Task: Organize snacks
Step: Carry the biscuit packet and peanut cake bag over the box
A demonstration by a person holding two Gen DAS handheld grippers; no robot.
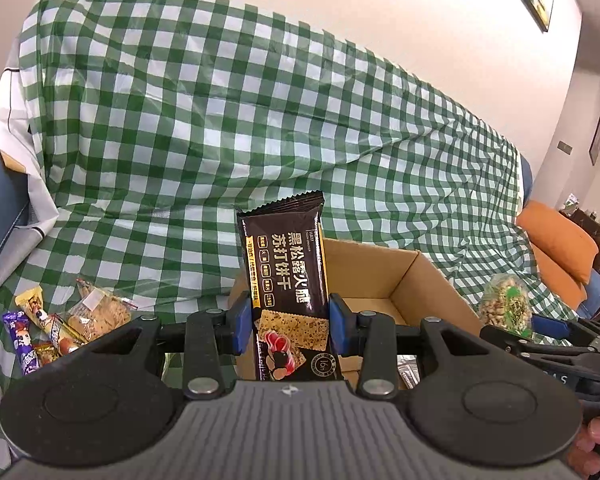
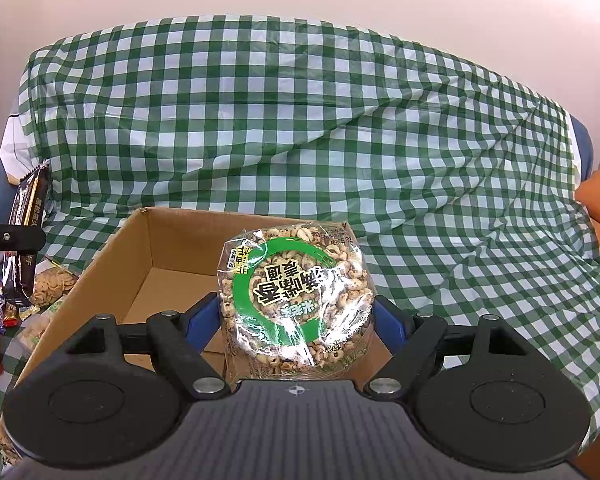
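Note:
My left gripper is shut on a dark brown cracker packet and holds it upright at the left edge of an open cardboard box. My right gripper is shut on a clear round bag of puffed rice cake with a green ring label, held above the box. The rice cake bag also shows in the left wrist view, and the cracker packet in the right wrist view. The box floor looks mostly bare.
A green checked cloth covers the sofa. Several loose snacks lie left of the box: a biscuit bag, a purple candy, small wrappers. An orange cushion is at the right.

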